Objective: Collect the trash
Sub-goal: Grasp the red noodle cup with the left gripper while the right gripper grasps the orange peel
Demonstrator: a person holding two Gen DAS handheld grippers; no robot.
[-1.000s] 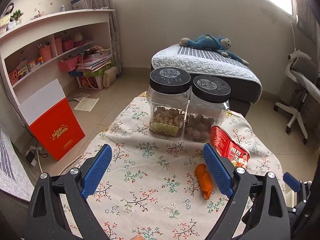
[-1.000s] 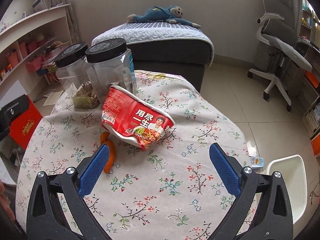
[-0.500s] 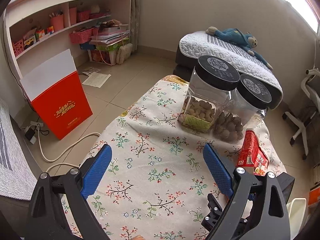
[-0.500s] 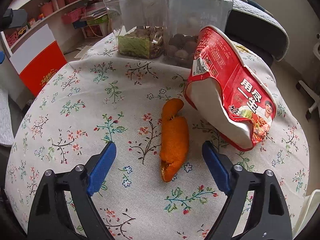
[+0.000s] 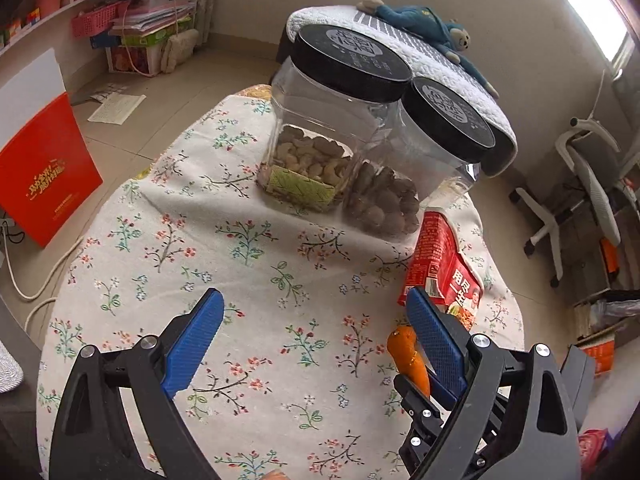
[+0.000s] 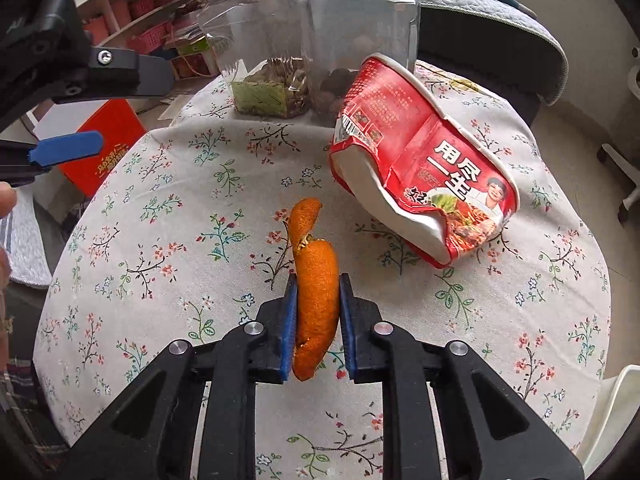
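The left gripper (image 5: 312, 312) hangs over the floral tablecloth (image 5: 248, 248) with its blue pads spread wide and nothing between them. Beyond it stand two jars (image 5: 340, 136) with black lids, touching side by side, nuts in the bottom of each. Right of the jars lies a crushed red noodle cup (image 5: 444, 264). Just nearer than the cup, an orange peel (image 5: 408, 356) shows partly behind the gripper's right finger, with the right gripper (image 5: 424, 408) at it.

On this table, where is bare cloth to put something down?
Free: the left half of the tablecloth, between the nut jars and the near edge. Crowded: the right side, with the crushed noodle cup and the orange peel in the right gripper.
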